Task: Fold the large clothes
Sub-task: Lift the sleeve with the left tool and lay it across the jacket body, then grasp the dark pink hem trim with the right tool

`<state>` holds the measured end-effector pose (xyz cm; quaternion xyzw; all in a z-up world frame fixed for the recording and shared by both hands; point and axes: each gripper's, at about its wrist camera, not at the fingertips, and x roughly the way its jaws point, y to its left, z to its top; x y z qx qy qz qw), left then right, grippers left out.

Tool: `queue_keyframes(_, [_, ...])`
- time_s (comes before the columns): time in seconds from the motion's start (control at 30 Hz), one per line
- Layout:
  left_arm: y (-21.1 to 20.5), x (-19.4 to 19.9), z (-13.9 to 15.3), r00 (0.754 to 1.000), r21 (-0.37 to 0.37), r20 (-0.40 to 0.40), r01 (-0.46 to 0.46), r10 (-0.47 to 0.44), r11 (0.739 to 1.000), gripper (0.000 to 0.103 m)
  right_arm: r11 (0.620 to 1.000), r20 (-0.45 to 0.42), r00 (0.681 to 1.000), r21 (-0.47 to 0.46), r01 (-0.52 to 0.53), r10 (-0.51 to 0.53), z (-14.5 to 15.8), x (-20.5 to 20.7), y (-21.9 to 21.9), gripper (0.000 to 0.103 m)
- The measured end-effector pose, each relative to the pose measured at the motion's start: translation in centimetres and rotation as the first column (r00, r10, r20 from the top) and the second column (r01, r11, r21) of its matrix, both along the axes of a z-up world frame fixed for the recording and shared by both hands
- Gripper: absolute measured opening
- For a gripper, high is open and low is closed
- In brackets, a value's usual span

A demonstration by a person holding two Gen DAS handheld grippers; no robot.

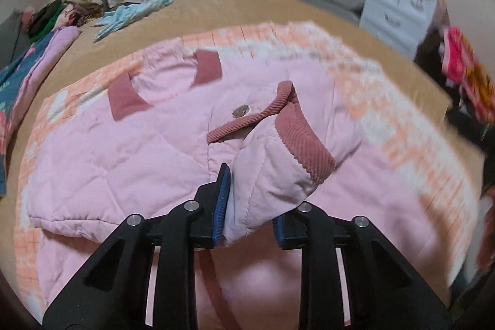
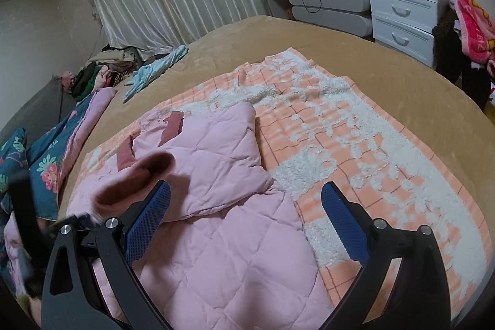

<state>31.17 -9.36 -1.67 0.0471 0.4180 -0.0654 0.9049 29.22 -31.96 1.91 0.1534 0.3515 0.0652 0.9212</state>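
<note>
Left wrist view: my left tool (image 1: 249, 203) has a bunched sleeve (image 1: 278, 172) of the pink quilted jacket (image 1: 123, 150) between its blue pads. The jaws stand narrow, and the left pad lies against the fabric; the right pad is mostly hidden under the bulge, so I cannot tell whether it presses or has let go. The sleeve's dark-rose ribbed cuff (image 1: 304, 144) points toward the far right, over the jacket's body, just beside the snap button (image 1: 240, 111).

In the right wrist view, my right tool (image 2: 246, 218) hovers with its jaws wide and nothing between them, over the near part of the jacket (image 2: 216, 252). The jacket lies on the orange-and-white blanket (image 2: 355, 144), which is spread on the tan bed (image 2: 309, 33), toward the blanket's left side. One panel is already folded across the body.

I judge the step in hand to be laying this sleeve across the jacket's body. To do it well, I would set the cuff down flat inside the outline of the body, not past its edge, and part the left pads only once the sleeve rests on the quilting, so it does not spring back. Quilted fabric is puffy, so the free right tool could press the fold line near the shoulder. The risk is dragging the folded panel out of place.
</note>
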Motion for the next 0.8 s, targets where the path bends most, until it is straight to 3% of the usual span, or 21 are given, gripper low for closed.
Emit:
queue_keyframes(0.07, [-0.4, -0.2, -1.1, 0.999, 0.025, -0.031, 0.018, -0.017, 1.0, 0.027, 1.0, -0.002, 1.0, -0.001, -0.004, 0.004, 0.0, 0.0, 0.0, 0.097])
queue_keyframes(0.13, [-0.8, -0.4, -2.0, 0.996, 0.028, -0.074, 0.052, -0.05, 0.998, 0.058, 1.0, -0.004, 1.0, -0.004, 0.001, -0.001, 0.0, 0.0, 0.0, 0.097])
queue_keyframes(0.2, [-1.3, -0.9, -2.5, 0.993, 0.034, -0.09, 0.076, -0.073, 0.996, 0.071, 1.0, -0.01, 1.0, -0.003, -0.002, 0.002, -0.2, 0.2, -0.1, 0.097])
queue_keyframes(0.27, [-1.3, -1.6, -2.6, 0.991, 0.046, -0.099, 0.098, -0.093, 0.994, 0.074, 1.0, -0.018, 1.0, -0.002, -0.007, 0.007, -0.4, 0.2, 0.0, 0.097])
queue_keyframes(0.43, [1.4, -4.0, -1.1, 0.991, -0.031, -0.082, 0.104, -0.106, 0.994, 0.086, 0.999, -0.042, 0.998, -0.005, -0.052, 0.051, -1.2, 0.6, 1.5, 0.097])
queue_keyframes(0.6, [7.6, -4.8, 1.3, 0.999, -0.058, -0.042, -0.015, 0.013, 0.998, 0.093, 0.992, -0.084, 0.989, 0.019, -0.124, 0.125, -2.5, 1.0, 4.6, 0.097])
queue_keyframes(0.8, [15.0, -4.7, 3.7, 0.983, -0.083, 0.006, -0.18, 0.181, 0.98, 0.094, 0.974, -0.134, 0.965, 0.029, -0.224, 0.226, -4.1, 1.3, 9.9, 0.097])
